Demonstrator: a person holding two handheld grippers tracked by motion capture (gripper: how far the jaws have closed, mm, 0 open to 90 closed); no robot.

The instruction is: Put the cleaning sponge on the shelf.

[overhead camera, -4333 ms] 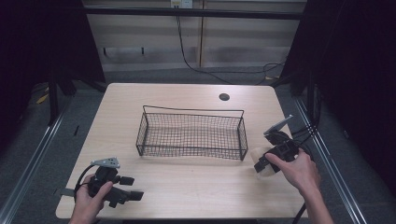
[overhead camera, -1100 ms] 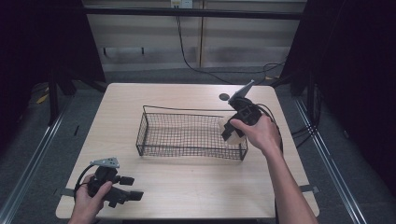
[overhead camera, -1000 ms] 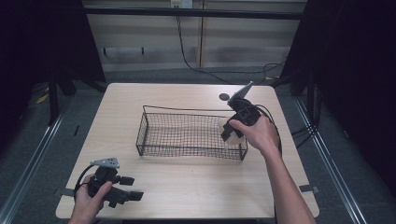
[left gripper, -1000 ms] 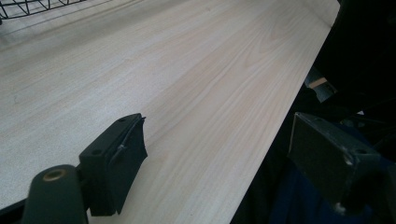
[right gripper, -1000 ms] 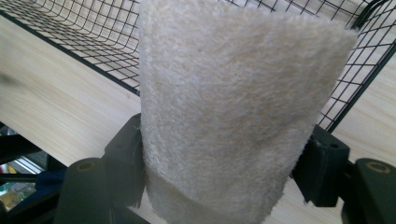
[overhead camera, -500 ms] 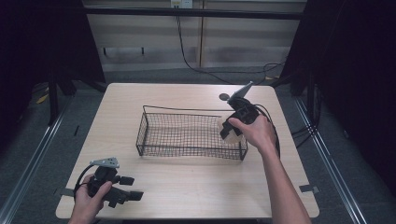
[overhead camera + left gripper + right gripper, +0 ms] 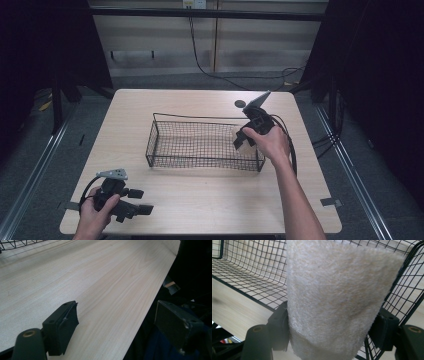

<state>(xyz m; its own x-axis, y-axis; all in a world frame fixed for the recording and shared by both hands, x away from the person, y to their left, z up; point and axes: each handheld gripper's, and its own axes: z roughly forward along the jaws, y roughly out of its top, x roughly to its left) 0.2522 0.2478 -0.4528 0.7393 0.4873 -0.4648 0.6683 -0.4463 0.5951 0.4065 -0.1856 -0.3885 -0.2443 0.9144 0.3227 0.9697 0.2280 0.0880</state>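
Fuzzy cream pad (image 7: 337, 297) pinched between the jaws of the right tool (image 7: 245, 139), sticking out ahead of the pads and held over the right end of the wire basket (image 7: 200, 142), mesh floor just beyond and below the tip. Grasp and carry apparently done; lowering and letting go inside the basket left. Right hand (image 7: 270, 142) reaching across the near rim, forearm stretched up from the surface (image 7: 200, 200) edge, tool angled down and inward. Left tool (image 7: 127, 202) spread wide, nothing between the jaws, resting low near the front corner, well apart from the basket.
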